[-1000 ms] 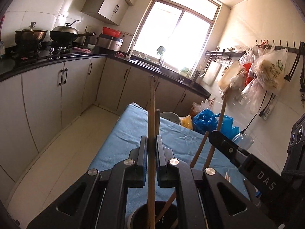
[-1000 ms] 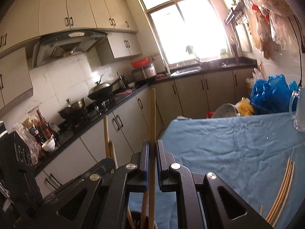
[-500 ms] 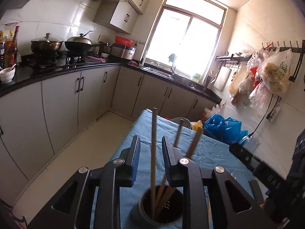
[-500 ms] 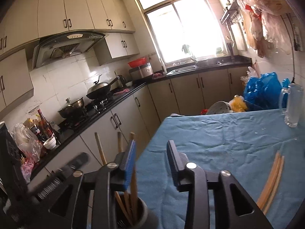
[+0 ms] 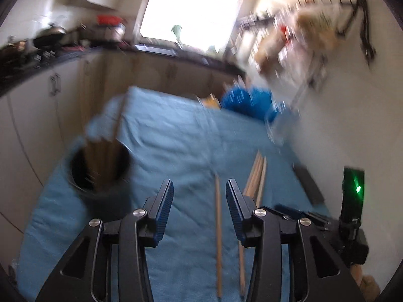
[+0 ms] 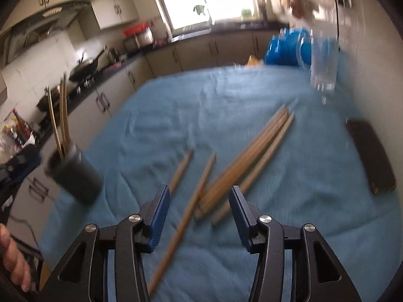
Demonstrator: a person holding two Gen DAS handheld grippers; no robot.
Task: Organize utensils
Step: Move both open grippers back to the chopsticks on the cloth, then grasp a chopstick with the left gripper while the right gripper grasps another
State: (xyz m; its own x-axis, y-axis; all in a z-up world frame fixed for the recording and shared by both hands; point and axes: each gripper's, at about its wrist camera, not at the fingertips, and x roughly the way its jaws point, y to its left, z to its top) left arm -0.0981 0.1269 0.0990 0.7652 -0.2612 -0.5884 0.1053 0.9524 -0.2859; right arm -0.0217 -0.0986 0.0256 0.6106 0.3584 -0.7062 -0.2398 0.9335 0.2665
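A dark round holder point(image 5: 99, 171) stands on the blue cloth at the left with several wooden chopsticks point(image 5: 105, 148) upright in it; it also shows in the right wrist view point(image 6: 75, 178). Loose wooden chopsticks point(image 6: 252, 158) lie on the cloth. My left gripper point(image 5: 199, 201) is open and empty above a single chopstick point(image 5: 217, 231). My right gripper point(image 6: 199, 209) is open and empty above the near ends of the loose chopsticks, one chopstick point(image 6: 186, 216) running between its fingers. Both views are motion-blurred.
The table wears a blue cloth point(image 6: 214, 105). A clear glass point(image 6: 323, 65) stands at the far right, blue plastic bags point(image 6: 287, 46) behind it. A dark flat object point(image 6: 370, 156) lies at the right edge. Kitchen cabinets and a stove run along the left.
Both grippers let go of the chopsticks they held over the holder, opened, and swung right and down toward the loose chopsticks on the cloth. The dropped chopsticks stand in the holder.
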